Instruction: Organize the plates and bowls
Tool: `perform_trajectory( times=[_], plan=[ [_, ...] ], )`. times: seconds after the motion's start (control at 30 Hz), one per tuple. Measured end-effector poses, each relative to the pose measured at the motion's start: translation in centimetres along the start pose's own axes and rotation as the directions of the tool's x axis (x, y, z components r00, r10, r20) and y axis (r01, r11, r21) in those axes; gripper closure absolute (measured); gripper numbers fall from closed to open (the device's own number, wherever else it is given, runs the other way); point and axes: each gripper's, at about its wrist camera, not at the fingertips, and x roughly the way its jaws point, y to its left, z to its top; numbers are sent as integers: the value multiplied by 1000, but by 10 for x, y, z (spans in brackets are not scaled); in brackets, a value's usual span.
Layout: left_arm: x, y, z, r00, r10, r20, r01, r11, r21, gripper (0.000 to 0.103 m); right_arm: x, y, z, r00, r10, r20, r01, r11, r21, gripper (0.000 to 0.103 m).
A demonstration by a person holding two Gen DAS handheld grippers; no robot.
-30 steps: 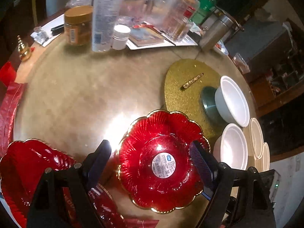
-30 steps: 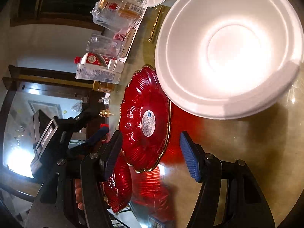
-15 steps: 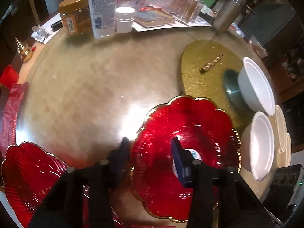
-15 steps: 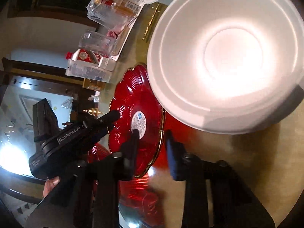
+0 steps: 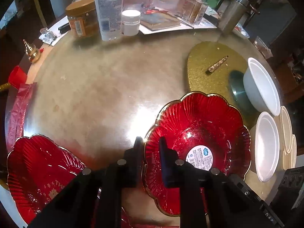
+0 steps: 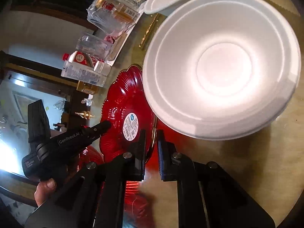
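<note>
A red scalloped plate with a gold rim and a white label lies on the round table. My left gripper straddles its left rim, and the jaws are closing with the rim pinched between them. In the right wrist view the same red plate shows, and my right gripper is closing on its near rim. The left gripper's fingertip rests at the plate's far side. A large white bowl sits just beyond the plate. A second red plate lies at the lower left.
Two white bowls and a stack of cream bowls line the table's right edge beside a gold glitter mat. Jars, a tall bottle and clear packaging crowd the far edge. A hand holds the left gripper.
Both grippers went from wide open to nearly closed on the red plate's rim. The left gripper shifted to the plate's left edge, so the plate now sits further right in its view.
</note>
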Motion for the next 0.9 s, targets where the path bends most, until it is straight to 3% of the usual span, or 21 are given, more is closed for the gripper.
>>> perform_trajectory(
  times=[0.57, 0.9],
  plan=[
    [-61, 15, -17, 990, 0, 138, 2, 1000, -15, 89, -13, 25, -13, 996, 86, 22, -83, 991, -104, 93],
    [-118, 65, -52, 961, 6, 277, 17, 997, -81, 89, -17, 78, -45, 994, 108, -12, -107, 963, -246, 93]
  ],
)
